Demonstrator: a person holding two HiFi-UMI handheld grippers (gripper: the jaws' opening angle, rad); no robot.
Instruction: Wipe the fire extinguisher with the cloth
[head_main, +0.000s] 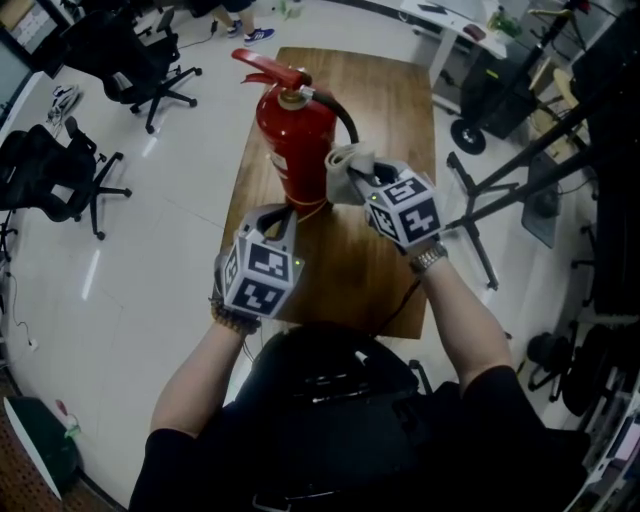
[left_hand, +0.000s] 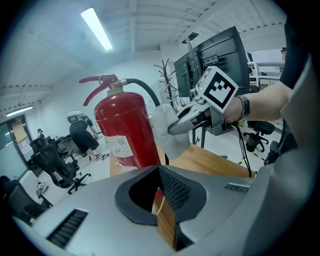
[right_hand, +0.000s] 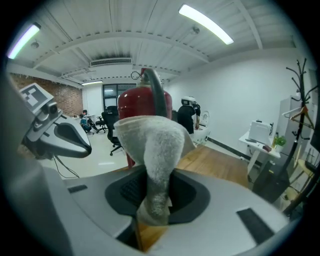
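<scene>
A red fire extinguisher (head_main: 295, 140) with a black hose stands upright on a wooden table (head_main: 390, 100). My right gripper (head_main: 352, 178) is shut on a white cloth (head_main: 343, 165), which lies against the cylinder's right side. The right gripper view shows the cloth (right_hand: 155, 145) pinched in the right gripper (right_hand: 155, 185), bunched up before the extinguisher (right_hand: 135, 105). My left gripper (head_main: 283, 214) sits low by the cylinder's base, shut and empty. The left gripper view has the left gripper (left_hand: 159, 172) just short of the extinguisher (left_hand: 125, 130), with the cloth (left_hand: 162, 125) and the right gripper (left_hand: 187, 117) to the right.
Black office chairs (head_main: 150, 70) (head_main: 55, 175) stand on the pale floor left of the table. Black stand legs (head_main: 500, 180) and dark equipment crowd the right side. A white desk (head_main: 450, 20) is at the back right. A person (left_hand: 82, 132) stands far off.
</scene>
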